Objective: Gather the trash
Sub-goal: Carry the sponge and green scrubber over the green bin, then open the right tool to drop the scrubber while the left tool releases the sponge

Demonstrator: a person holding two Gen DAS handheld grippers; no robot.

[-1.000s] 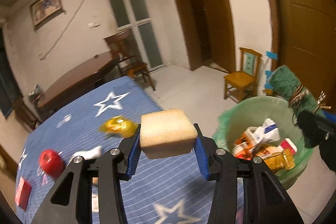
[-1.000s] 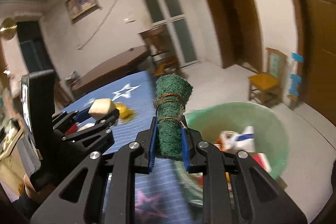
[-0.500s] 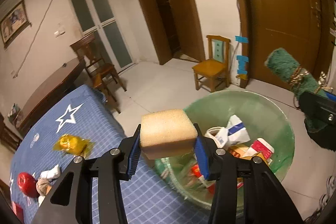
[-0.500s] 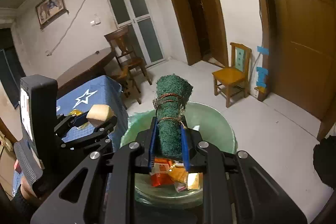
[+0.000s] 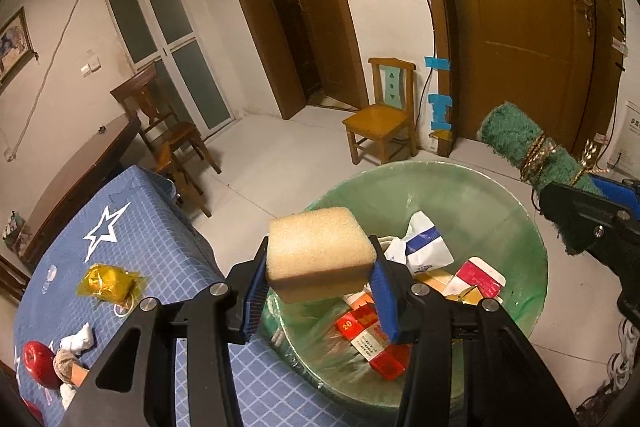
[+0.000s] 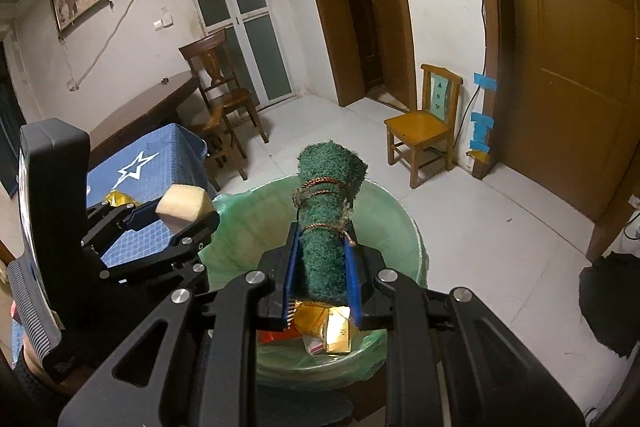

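My left gripper (image 5: pixel 318 291) is shut on a tan sponge block (image 5: pixel 318 259), which hangs over the near rim of the green-lined trash bin (image 5: pixel 480 195). In the right wrist view the same sponge (image 6: pixel 184 209) shows at the bin's left edge. My right gripper (image 6: pixel 320 279) is shut on a rolled green scouring pad tied with twine (image 6: pixel 326 219), held above the bin (image 6: pixel 400 211). That green roll (image 5: pixel 528 151) also appears at the right of the left wrist view. Cartons and wrappers (image 5: pixel 424 279) lie inside the bin.
A blue star-patterned tablecloth (image 5: pixel 132 247) covers the table beside the bin, with a yellow wrapper (image 5: pixel 108 283), a red apple (image 5: pixel 38 363) and crumpled scraps (image 5: pixel 78 343). A small wooden chair (image 5: pixel 384 115) stands beyond the bin, near brown doors. Another chair (image 5: pixel 164 123) and a dark table are at the back left.
Both grippers swung from over the blue table to above the bin, mostly in the first half second. Each still grips its item.
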